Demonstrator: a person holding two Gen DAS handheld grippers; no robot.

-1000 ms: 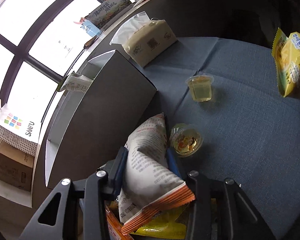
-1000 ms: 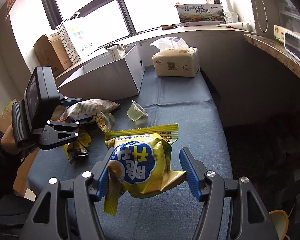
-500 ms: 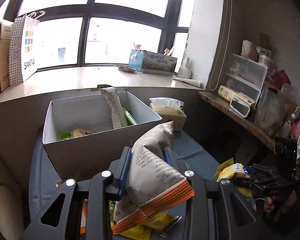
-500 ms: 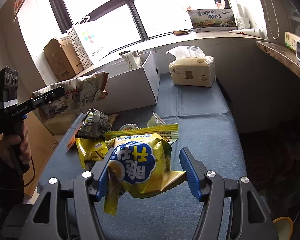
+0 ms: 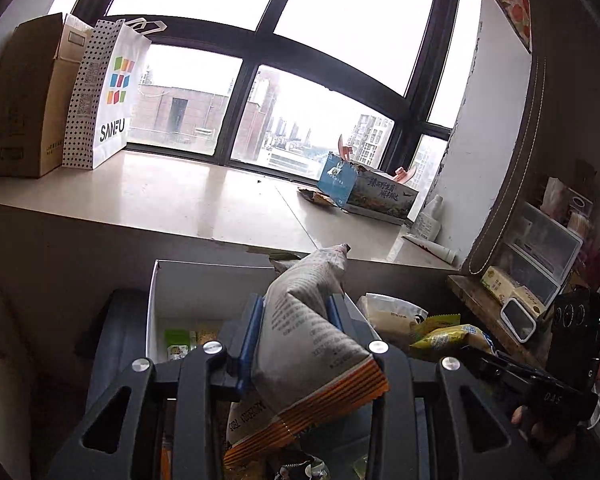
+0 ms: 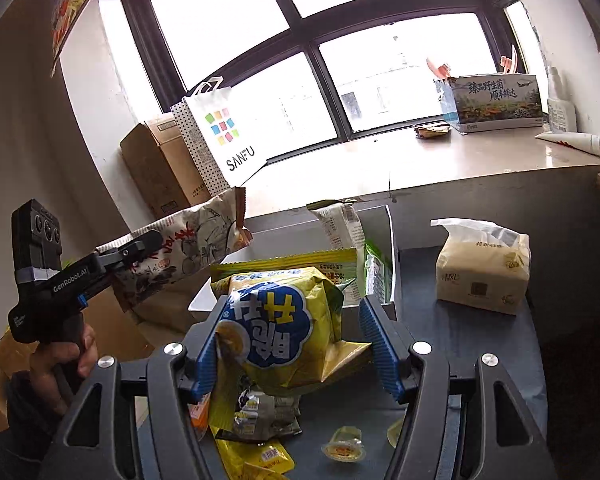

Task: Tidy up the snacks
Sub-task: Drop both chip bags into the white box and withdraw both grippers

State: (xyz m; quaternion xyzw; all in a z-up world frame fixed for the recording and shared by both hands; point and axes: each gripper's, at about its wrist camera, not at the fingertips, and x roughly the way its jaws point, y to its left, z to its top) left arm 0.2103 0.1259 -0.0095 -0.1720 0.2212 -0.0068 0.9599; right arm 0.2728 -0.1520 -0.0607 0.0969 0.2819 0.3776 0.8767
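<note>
My left gripper (image 5: 294, 328) is shut on a grey and orange snack bag (image 5: 308, 344), held in the air in front of the white box (image 5: 156, 304). It also shows in the right wrist view (image 6: 188, 248), to the left of the box. My right gripper (image 6: 294, 344) is shut on a yellow snack bag (image 6: 284, 328), held above the blue table near the white box (image 6: 388, 240). The box holds several snack packets (image 6: 340, 228). The yellow bag also shows in the left wrist view (image 5: 448, 336).
Loose snack packets (image 6: 256, 412) and jelly cups (image 6: 342, 446) lie on the blue cloth (image 6: 480, 340) below my right gripper. A tissue pack (image 6: 480, 268) stands to the right of the box. A paper bag (image 6: 220, 136) and cardboard box (image 6: 156, 168) stand on the windowsill.
Both grippers have risen with their bags. The left gripper lifted its bag from the table up toward the white box. The right gripper moved closer to the box.
</note>
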